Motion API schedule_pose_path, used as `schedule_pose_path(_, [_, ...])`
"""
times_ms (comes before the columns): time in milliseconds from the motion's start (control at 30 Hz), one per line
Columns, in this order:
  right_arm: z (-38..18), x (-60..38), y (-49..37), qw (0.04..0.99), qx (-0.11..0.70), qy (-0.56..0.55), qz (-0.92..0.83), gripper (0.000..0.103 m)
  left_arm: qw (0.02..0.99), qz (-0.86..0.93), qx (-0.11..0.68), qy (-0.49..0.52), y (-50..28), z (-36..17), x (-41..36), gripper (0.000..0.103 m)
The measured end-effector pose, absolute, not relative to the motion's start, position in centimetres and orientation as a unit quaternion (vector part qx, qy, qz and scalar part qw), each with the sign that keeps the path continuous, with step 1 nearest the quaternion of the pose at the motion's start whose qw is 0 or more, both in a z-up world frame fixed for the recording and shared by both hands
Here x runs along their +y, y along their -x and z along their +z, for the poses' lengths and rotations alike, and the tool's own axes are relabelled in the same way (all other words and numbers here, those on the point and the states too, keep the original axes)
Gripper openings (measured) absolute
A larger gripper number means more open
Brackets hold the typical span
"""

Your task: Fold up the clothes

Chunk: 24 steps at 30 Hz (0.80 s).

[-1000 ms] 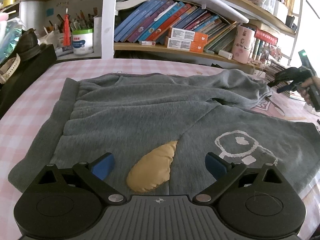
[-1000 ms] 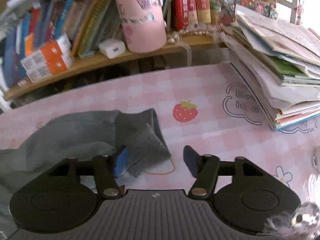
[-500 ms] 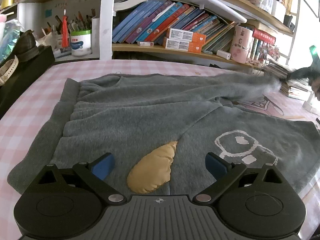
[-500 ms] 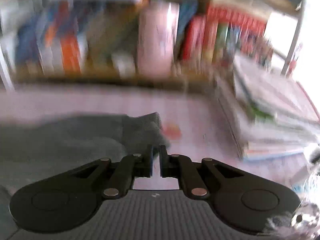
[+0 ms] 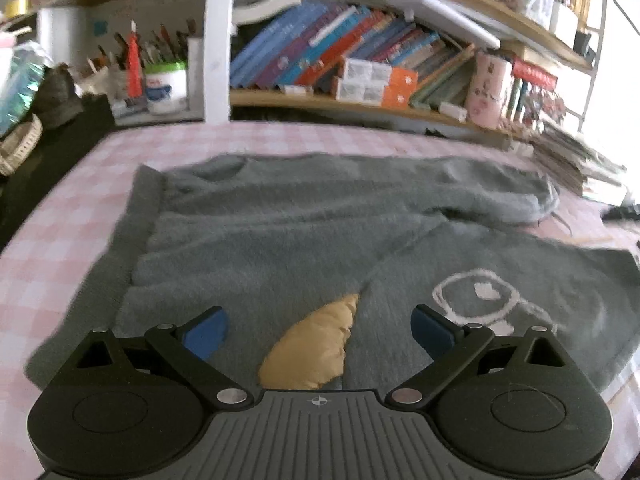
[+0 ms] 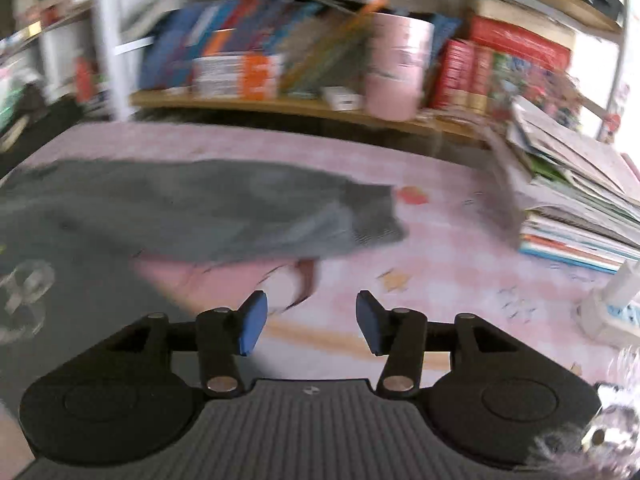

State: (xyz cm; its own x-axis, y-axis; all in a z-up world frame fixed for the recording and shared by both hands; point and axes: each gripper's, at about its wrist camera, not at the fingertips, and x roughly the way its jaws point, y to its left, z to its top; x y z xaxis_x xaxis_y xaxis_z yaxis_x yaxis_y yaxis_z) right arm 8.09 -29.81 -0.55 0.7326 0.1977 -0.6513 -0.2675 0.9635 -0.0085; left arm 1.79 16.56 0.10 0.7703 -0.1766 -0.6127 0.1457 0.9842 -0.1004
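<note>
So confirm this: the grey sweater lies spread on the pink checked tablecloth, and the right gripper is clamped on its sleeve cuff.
Not quite. The grey sweater does lie spread on the pink checked tablecloth, but the right gripper is not clamped on the sleeve cuff. The right wrist view shows its fingers having just opened, nothing between them, the cuff lying beyond on the cloth.

Our left gripper (image 5: 318, 326) points down at a slant, low over the near edge of the table. Its two blue fingers (image 5: 206, 334) stand wide apart and hold nothing. Our right gripper (image 6: 308, 318) also tips down, near the right side of the table. Its jaws have just been opening, and now its blue fingers (image 6: 252, 322) stand apart with nothing between them.
</note>
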Motion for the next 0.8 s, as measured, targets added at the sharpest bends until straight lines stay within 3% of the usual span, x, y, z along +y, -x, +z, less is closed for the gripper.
schedule_pose_path(300, [-3.2, -25.8, -2.9, 0.928, 0.336, 0.075, 0.141, 0.049, 0.957, 0.022, 0.289, 0.024, -4.1, 2.3, 21.6, 0.099])
schedule_pose_path(433, [-4.0, -25.9, -1.7, 0.928, 0.335, 0.057, 0.151, 0.061, 0.957, 0.06, 0.284, 0.01, -6.4, 2.9, 24.0, 0.097])
schedule_pose_path(533, [-4.7, -25.5, -1.3, 0.927, 0.341, 0.062, 0.143, 0.062, 0.95, 0.063, 0.305, -0.012, -8.8, 2.4, 24.7, 0.081])
schedule_pose_path(600, [-5.2, -25.5, -1.1, 0.928, 0.341, 0.056, 0.139, 0.064, 0.945, 0.052, 0.324, 0.01, -10.1, 1.9, 25.2, 0.062])
schedule_pose_path(733, [-5.5, -25.6, -0.9, 0.931, 0.334, 0.044, 0.14, 0.07, 0.934, 0.031, 0.35, 0.066, -12.4, 0.7, 26.2, 0.04])
schedule_pose_path(767, [-5.6, -25.5, -0.8, 0.932, 0.331, 0.045, 0.141, 0.072, 0.932, 0.028, 0.353, 0.083, -12.8, 0.4, 26.5, 0.027])
schedule_pose_path(800, [-5.7, -25.4, -0.7, 0.933, 0.328, 0.044, 0.14, 0.074, 0.929, 0.025, 0.356, 0.101, -13.2, 0.0, 26.8, 0.025])
